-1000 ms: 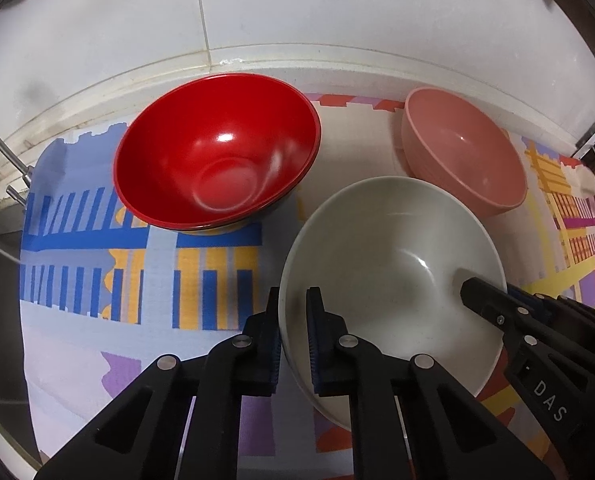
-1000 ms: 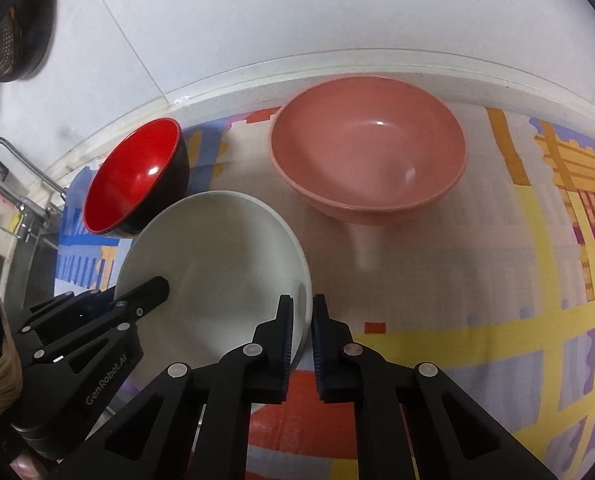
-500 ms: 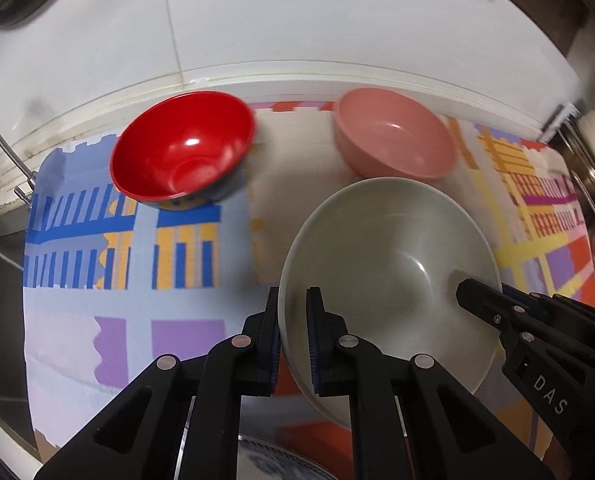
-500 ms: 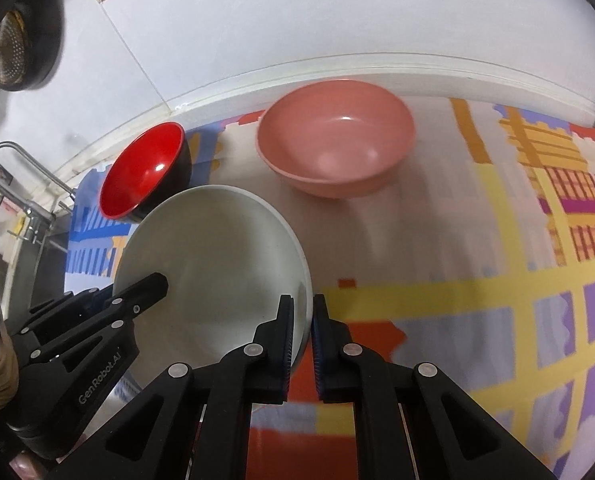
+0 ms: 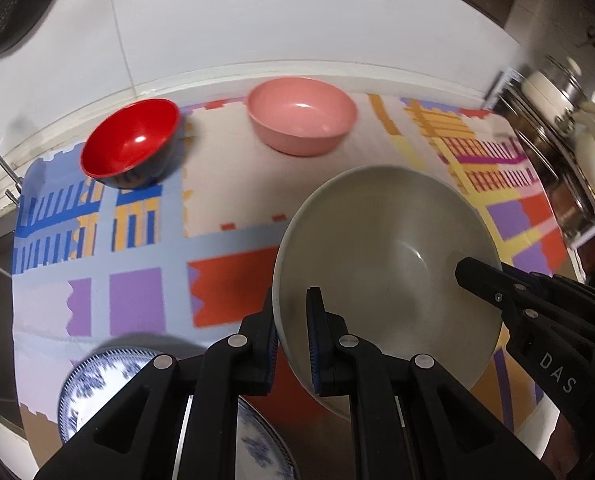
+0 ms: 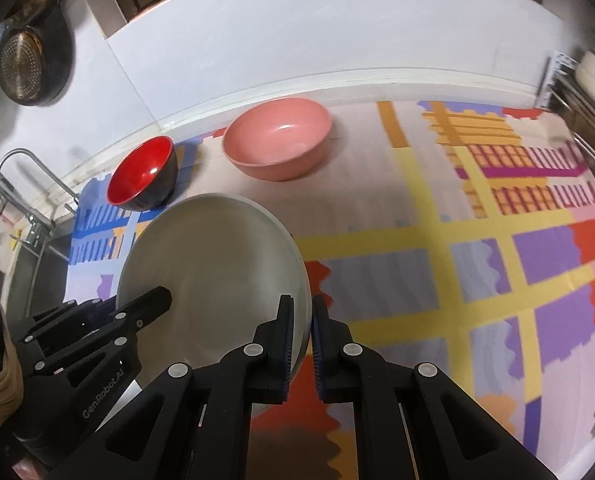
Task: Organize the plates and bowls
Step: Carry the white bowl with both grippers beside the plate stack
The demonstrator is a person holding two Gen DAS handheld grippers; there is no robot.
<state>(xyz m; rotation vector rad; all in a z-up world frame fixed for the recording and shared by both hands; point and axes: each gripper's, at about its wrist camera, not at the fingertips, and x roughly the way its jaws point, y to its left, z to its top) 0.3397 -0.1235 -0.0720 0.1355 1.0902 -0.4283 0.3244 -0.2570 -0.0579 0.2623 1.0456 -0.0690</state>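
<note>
The white bowl [image 5: 389, 264] hangs above the surface, its near rim pinched by the left tongs [image 5: 291, 340] and its opposite rim by the right tongs [image 6: 302, 344]. Each grip is thin and on glossy ware, so uneven pull between hands could slip it. It could then drop onto the patterned plates [image 5: 97, 384] below the left tongs.

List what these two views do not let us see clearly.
- Blue-patterned plates: left wrist view, covered by the left gripper and cut by the lower edge.
- White bowl underside: hidden in both views, so its clearance above the mat is unknown.
- Right-hand rack: blurred, edge-cut.
</note>
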